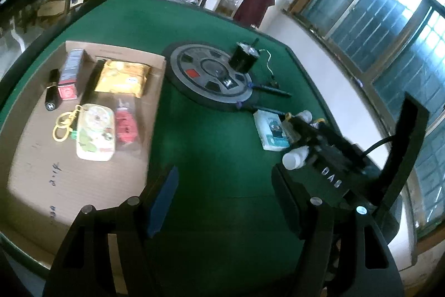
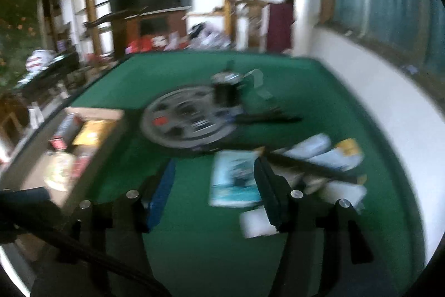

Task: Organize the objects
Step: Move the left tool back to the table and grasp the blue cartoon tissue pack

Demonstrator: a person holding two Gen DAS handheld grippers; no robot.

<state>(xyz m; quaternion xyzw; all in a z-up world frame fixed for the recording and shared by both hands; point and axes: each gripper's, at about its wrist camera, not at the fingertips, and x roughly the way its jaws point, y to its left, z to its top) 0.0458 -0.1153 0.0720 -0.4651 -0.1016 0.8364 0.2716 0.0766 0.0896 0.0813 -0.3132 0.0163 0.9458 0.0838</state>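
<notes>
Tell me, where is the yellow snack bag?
In the left wrist view, the yellow snack bag lies on the cardboard at the left, between the red-and-grey box and the round grey disc.

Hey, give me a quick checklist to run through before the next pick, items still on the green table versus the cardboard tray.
1. Left hand-held gripper empty, jaws apart: ok.
2. Right hand-held gripper empty, jaws apart: ok.
3. Cardboard tray has bare space near its front: ok.
4. Items left to sort: the white-and-teal packet and white bottles lie on the green table, outside the tray: not ok.
5. Right view sharp enough to aim: not ok, blurred.
6. Exact lie of the bottles under the right hand-held gripper: cannot tell.
</notes>
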